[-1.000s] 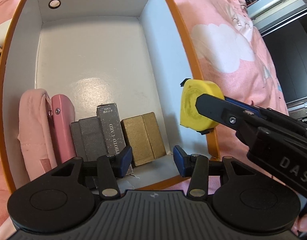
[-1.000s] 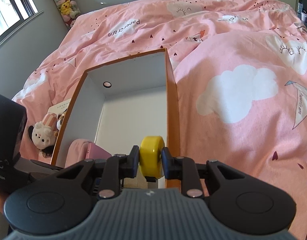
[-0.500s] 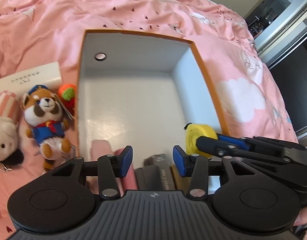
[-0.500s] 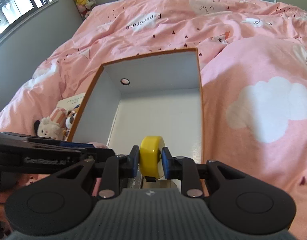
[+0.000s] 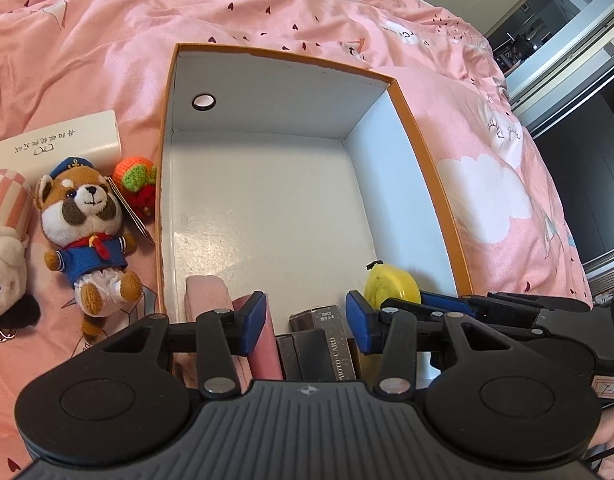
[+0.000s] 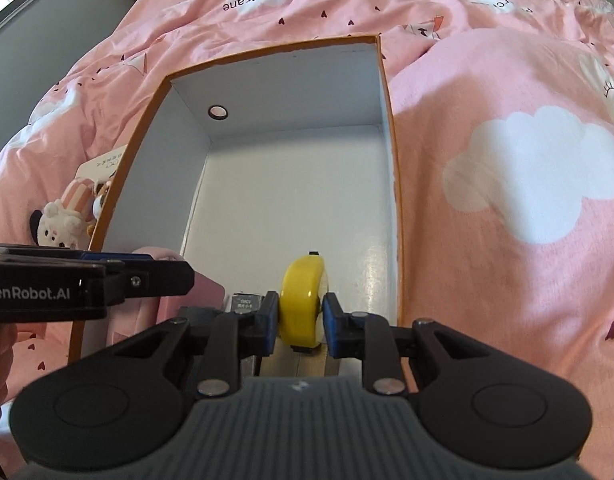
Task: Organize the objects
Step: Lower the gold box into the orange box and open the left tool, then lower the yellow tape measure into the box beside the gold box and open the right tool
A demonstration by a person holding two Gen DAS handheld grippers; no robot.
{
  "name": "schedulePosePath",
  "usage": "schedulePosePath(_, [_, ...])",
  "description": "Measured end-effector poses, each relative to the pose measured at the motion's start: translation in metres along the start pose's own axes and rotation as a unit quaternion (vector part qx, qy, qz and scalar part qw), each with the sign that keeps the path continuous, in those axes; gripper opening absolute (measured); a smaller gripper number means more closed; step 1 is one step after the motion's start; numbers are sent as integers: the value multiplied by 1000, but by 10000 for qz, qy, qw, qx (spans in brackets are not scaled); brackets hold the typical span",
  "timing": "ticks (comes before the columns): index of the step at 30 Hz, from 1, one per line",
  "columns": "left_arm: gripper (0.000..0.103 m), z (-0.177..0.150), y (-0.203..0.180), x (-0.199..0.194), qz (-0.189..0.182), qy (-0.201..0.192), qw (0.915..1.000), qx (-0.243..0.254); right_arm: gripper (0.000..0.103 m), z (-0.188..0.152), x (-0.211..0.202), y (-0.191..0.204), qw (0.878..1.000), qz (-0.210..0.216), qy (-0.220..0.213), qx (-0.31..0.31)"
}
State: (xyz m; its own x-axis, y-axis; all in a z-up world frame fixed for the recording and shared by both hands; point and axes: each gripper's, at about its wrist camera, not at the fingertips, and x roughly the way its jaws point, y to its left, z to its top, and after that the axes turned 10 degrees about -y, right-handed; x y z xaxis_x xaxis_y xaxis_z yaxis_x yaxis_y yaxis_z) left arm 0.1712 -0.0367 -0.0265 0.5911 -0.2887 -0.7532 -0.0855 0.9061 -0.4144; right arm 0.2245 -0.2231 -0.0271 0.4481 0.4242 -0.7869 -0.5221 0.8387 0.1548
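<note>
1. Right wrist view: right gripper [image 6: 298, 322], jaws closed on a yellow tape measure [image 6: 302, 302]. The disc is held on edge, its flat faces against the pads, low inside the near right end of the box [image 6: 389, 128].
2. Box: orange-rimmed, white inside, set on a pink duvet [image 6: 507, 92]. The far half of the floor is bare.
3. Already filed along the near wall, left to right: pink pouch [image 5: 205, 294], dark photo-card box [image 5: 331, 340], and a gold box [image 6: 299, 368] directly under the tape measure. Whether the disc touches it cannot be told.
4. Governing relation: free floor lies ahead of the right gripper, beyond the gold box and beside the right wall. The disc's flat faces run parallel to that wall.
5. Left gripper [image 5: 306, 322]: jaws partly open, holding nothing, over the near row.
6. Outside the box, left: red panda plush [image 5: 85, 224], white plush [image 5: 3, 264], crocheted fruit [image 5: 135, 182], white carton [image 5: 59, 142]. The left gripper is nearer these.
</note>
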Motion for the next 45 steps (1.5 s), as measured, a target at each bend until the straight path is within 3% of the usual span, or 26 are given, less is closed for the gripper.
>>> schedulePosePath(6, [51, -2, 2, 0, -63, -3, 10000, 35, 23, 9, -19, 6, 9989, -139, -76, -433])
schedulePosePath(12, [51, -2, 1, -3, -188, -54, 9998, 12, 22, 6, -30, 13, 9912, -442, 554, -1122])
schedulePosePath(32, [51, -2, 11, -25, -495, -264, 9984, -118, 22, -7, 5, 27, 9739, -1073, 1599, -1199])
schedulePosePath(36, [51, -2, 16, -26, -490, -271, 9982, -210, 21, -10, 10, 26, 9726, -956, 1799, -1118])
schedulePosePath(40, [51, -1, 20, -25, -488, -242, 9981, -278, 21, -9, 2, 24, 9735, -1001, 1730, -1111])
schedulePosePath(45, [51, -2, 19, -25, -452, -268, 9985, -155, 21, 2, -18, 29, 9794, -959, 1298, -1213])
